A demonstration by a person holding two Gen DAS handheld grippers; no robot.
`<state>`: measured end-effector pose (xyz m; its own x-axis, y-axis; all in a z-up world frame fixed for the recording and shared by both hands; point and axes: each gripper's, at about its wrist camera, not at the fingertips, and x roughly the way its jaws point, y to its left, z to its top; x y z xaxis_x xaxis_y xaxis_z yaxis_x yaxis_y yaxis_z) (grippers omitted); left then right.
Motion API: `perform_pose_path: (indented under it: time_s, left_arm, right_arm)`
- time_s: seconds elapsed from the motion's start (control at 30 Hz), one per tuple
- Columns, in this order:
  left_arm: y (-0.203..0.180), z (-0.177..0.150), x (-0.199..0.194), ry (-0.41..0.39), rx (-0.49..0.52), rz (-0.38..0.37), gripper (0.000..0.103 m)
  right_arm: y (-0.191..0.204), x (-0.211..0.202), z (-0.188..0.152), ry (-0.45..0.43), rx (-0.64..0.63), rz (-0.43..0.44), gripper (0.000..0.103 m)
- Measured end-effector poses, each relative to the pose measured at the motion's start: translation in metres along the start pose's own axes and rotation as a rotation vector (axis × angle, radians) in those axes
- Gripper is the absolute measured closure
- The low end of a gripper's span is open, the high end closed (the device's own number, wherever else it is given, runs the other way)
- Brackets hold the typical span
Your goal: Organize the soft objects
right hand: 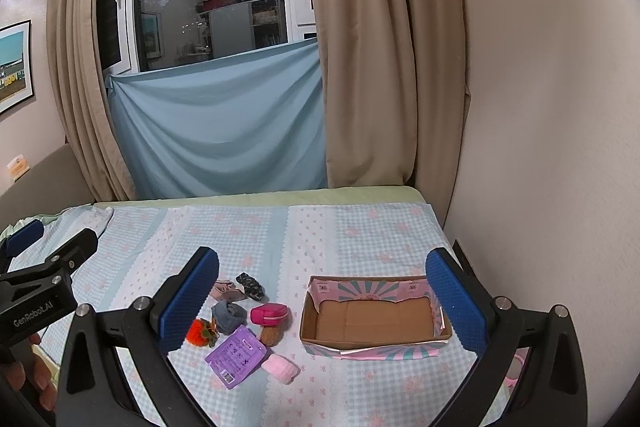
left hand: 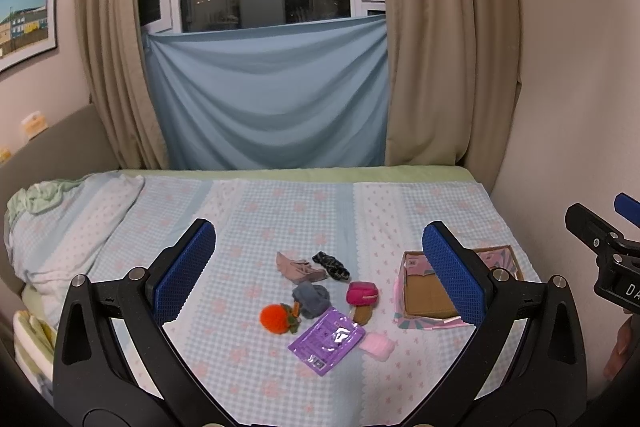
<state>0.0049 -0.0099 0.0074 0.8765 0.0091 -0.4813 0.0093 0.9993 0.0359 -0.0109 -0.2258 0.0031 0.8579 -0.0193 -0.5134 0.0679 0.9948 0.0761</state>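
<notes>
Several small soft things lie grouped on the bed: an orange pom-pom (left hand: 274, 314) (right hand: 197, 330), a grey cloth (left hand: 311, 299) (right hand: 228, 314), a beige cloth (left hand: 298, 267), a black patterned scrunchie (left hand: 331, 265) (right hand: 250, 285), a magenta pouch (left hand: 362, 293) (right hand: 269, 313), a purple packet (left hand: 326, 339) (right hand: 235, 355) and a pink roll (left hand: 377, 345) (right hand: 281, 367). An empty open cardboard box (right hand: 374, 317) (left hand: 426, 297) stands to their right. My left gripper (left hand: 318, 269) is open above the group. My right gripper (right hand: 322, 299) is open, above the gap between the group and the box.
The checked blue bedcover (left hand: 280, 211) reaches a wall (right hand: 540, 147) on the right. A rumpled pillow (left hand: 60, 227) lies at the left. Curtains (left hand: 432, 47) and a blue sheet (left hand: 268, 99) hang behind the bed.
</notes>
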Motion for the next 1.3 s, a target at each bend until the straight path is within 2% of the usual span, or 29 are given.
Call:
perform_pose_path:
  time_s: [0.13,0.3,0.4,0.57,0.77,1.0,1.13,1.3]
  left_arm:
    - [0.003,0.002,0.003,0.008,-0.013,-0.005,0.0]
    - [0.007,-0.004,0.012,0.064,-0.001,0.019,0.0]
    - [0.018,-0.016,0.023,0.093,-0.021,0.025,0.0]
    - [0.054,-0.044,0.057,0.184,-0.075,-0.01,0.0]
    - [0.099,-0.076,0.111,0.282,-0.067,-0.069,0.0]
    - [0.139,-0.118,0.196,0.406,-0.034,-0.147,0.0]
    - [0.147,-0.145,0.245,0.473,-0.022,-0.164,0.0]
    - [0.152,-0.177,0.295,0.549,-0.062,-0.186,0.0]
  right_arm:
    - [0.001,0.002,-0.001,0.01,-0.002,-0.001,0.0]
    - [0.001,0.017,0.005,0.063,-0.02,0.027,0.0]
    - [0.008,0.031,0.004,0.078,-0.043,0.037,0.0]
    - [0.027,0.065,-0.005,0.141,-0.038,0.036,0.0]
    - [0.063,0.115,-0.024,0.24,0.016,0.011,0.0]
    - [0.105,0.19,-0.053,0.362,0.064,-0.031,0.0]
    - [0.124,0.237,-0.072,0.437,0.059,-0.043,0.0]
    - [0.134,0.301,-0.098,0.534,0.04,-0.044,0.0]
